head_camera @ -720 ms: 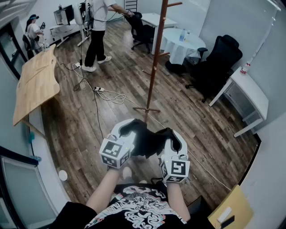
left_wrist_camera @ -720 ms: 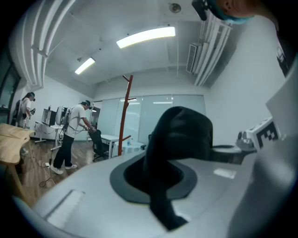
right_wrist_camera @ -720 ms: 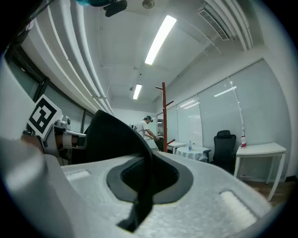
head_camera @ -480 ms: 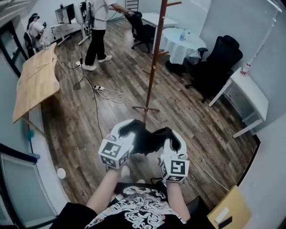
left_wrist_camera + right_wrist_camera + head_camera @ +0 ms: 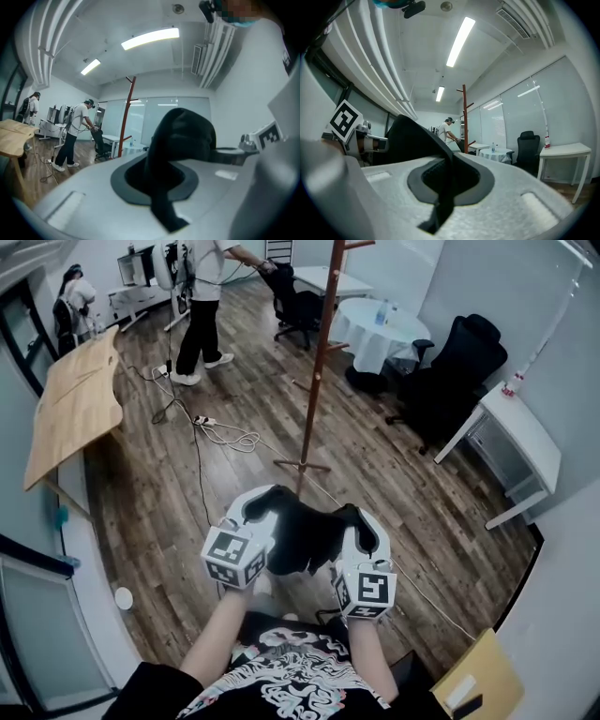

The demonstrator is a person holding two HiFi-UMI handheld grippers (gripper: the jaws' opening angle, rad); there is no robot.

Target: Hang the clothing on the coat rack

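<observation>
Left tool [image 5: 265,509]: jaws shut tight on a pinch of black cloth, with a tail of fabric hanging out below the pads; held level.
Right tool [image 5: 361,524]: the same, jaws clamped on a thin fold at the garment's other side; also level.
Garment [image 5: 305,535]: dark, matt fabric bunched and slung between the two tools in front of the person's chest, clear of the floor and well apart from the rack.
Handling, as judged: soft, limp and light. It should sag and swing rather than keep a shape, and it is not fragile. A thin pinch could slide out of smooth pads. The sounder hold would be at the collar or shoulder seams, spread apart so an opening can drop over a peg.
Floor [image 5: 394,474]: brown wood-look planks, with a pale cable [image 5: 225,437] trailing across.
Coat rack [image 5: 314,381]: slim reddish-brown pole with short angled pegs and crossed feet, standing free ahead. It looks light enough to rock if tugged.
Beyond: a round surface [image 5: 380,329] draped in white and black office chairs [image 5: 450,371].
</observation>
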